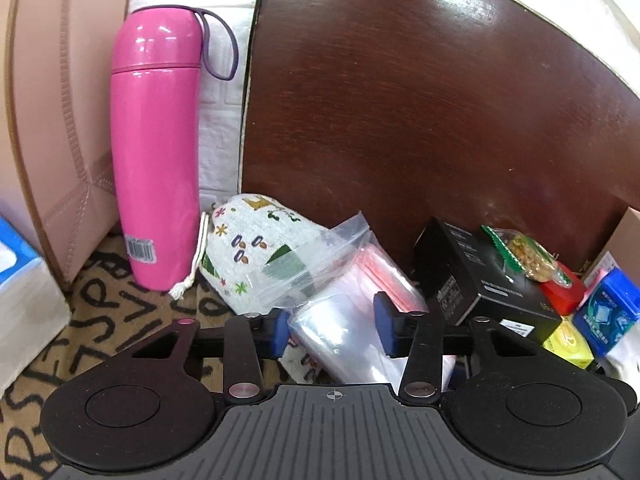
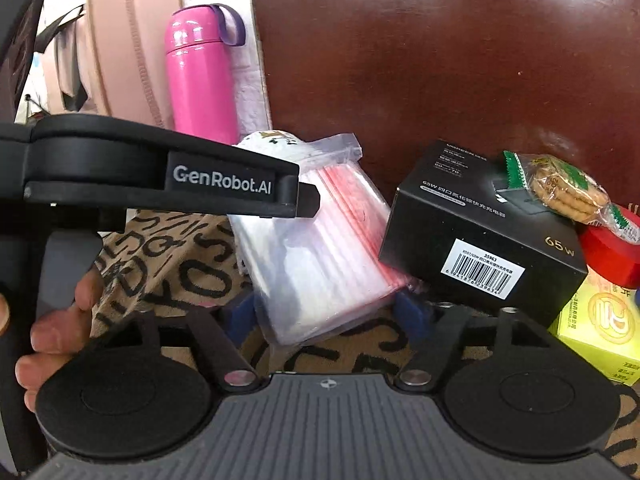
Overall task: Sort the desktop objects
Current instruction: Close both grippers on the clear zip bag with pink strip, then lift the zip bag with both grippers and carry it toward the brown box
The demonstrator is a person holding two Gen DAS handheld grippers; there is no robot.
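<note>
Both views are brightly and evenly lit, and colours are rendered vividly. Broad white glare is thrown across the upper part of the dark wooden board [image 1: 420, 92], which points to light from above and behind it. Narrow highlights are seen down the pink bottle [image 1: 154, 152], and the clear plastic bags [image 2: 316, 248] are partly washed out by sheen. Shadows are soft and short, gathered under the black box [image 2: 472, 236]. Strong fisheye bending is shown toward the edges, where straight lines are curved. The left view is reasonably sharp throughout; in the right view the blue pads near the lens are blurred.
</note>
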